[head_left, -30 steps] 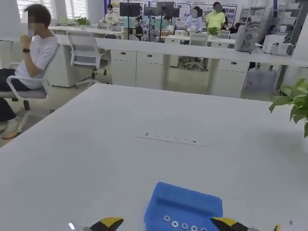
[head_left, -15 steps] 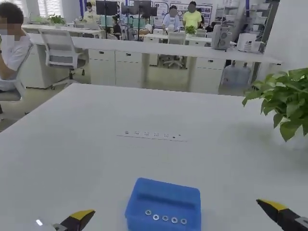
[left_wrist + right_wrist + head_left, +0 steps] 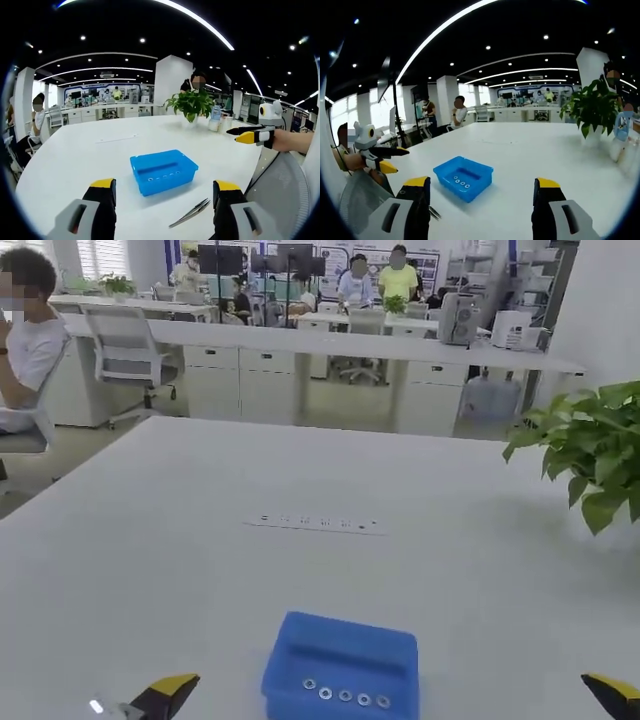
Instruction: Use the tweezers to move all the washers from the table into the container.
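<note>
While the left tongs [image 3: 165, 184] and the right tongs [image 3: 482, 182] hang spread wide and empty on either side of the blue container [image 3: 345, 632], five washers [image 3: 344, 695] lie in a row inside it. Tweezers [image 3: 189, 213] lie untouched on the white worktop [image 3: 200, 570] near the container, toward the person.

There is one blue container [image 3: 340, 632]. It has five small washers [image 3: 345, 696] in it. There is one pair of tweezers [image 3: 190, 213], one green plant [image 3: 590, 450] and one big white table [image 3: 180, 540].
</note>
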### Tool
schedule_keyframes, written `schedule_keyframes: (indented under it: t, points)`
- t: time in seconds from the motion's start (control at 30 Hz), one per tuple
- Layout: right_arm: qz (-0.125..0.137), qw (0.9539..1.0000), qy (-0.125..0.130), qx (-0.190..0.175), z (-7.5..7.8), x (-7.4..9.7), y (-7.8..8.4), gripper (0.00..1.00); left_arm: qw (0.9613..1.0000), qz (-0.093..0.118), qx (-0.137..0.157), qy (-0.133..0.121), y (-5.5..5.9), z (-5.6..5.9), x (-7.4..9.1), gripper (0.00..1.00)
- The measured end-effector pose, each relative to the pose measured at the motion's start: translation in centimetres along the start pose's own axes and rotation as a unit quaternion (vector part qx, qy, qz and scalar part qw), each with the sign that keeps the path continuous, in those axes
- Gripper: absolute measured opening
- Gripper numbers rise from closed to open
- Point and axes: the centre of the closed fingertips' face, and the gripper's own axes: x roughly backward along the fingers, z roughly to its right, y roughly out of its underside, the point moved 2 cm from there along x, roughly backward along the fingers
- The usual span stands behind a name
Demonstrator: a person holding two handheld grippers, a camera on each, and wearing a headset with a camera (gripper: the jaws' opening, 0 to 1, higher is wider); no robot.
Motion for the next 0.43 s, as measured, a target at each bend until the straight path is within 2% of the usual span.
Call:
schedule_keyframes:
  t: [0.27,0.43]
  points:
    - [0.006,0.9999,0.006,-0.014,0.19,-0.35,0.05,0.92,0.9996,0.018,0.017,-0.017,-0.4,-0.71,0.24,0.88]
    - [0.005,0.9999,0.004,-0.015,0.02,-0.31,0.07,0.91,0.9994,0.018,0.021,-0.019,-0.39,-0.79,0.27,0.88]
